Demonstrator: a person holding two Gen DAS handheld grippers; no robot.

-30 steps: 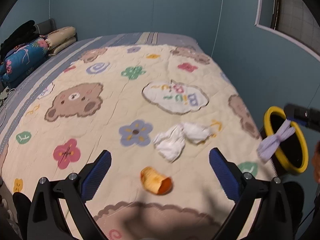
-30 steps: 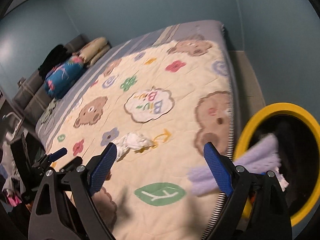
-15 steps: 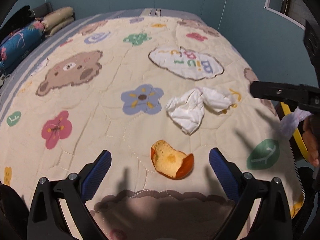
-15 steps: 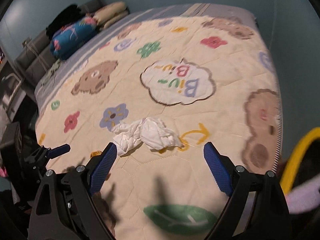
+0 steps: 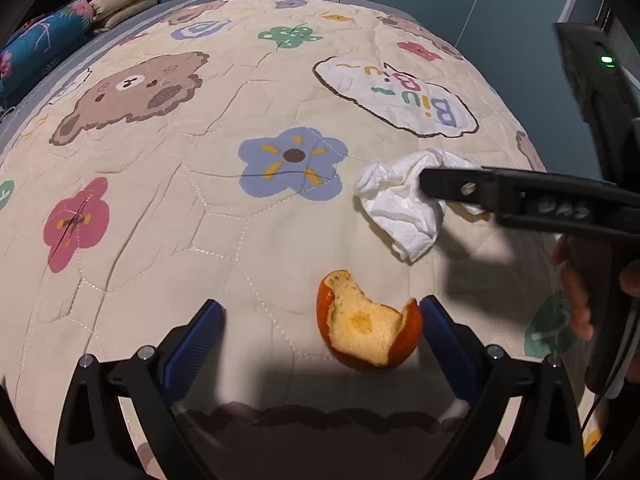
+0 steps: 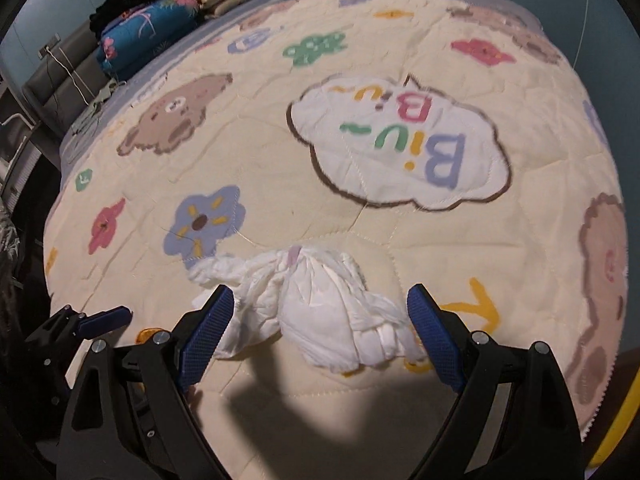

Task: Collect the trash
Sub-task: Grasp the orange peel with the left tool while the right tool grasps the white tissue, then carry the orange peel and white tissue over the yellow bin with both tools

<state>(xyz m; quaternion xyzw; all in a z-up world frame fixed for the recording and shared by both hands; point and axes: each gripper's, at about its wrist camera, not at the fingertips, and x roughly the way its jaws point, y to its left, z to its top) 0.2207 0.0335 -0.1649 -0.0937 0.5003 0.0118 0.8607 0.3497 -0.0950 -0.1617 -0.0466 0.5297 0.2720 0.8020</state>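
Bed covered by a cream quilt [image 5: 168, 216] with bears, flowers and a "Biu Biu" cloud; two bits of trash lie on it. Left gripper [image 5: 320, 322] angled down at the quilt, jaws wide apart, nothing pinched; orange peel [image 5: 366, 326] sits between the blue pads, close against the right-hand pad, contact can't be told. Right gripper [image 6: 320, 312] also jaws wide apart, angled down over the crumpled white tissue [image 6: 316, 308], which lies on the quilt between the pads; the left pad overlaps its edge, no squeeze visible. In the left wrist view the tissue [image 5: 404, 208] lies just beyond the peel, a black finger of the right gripper across it. Folded bedding [image 6: 160, 28] at the far end of the bed, yellow bin rim [image 6: 612, 440] off the bed's right edge
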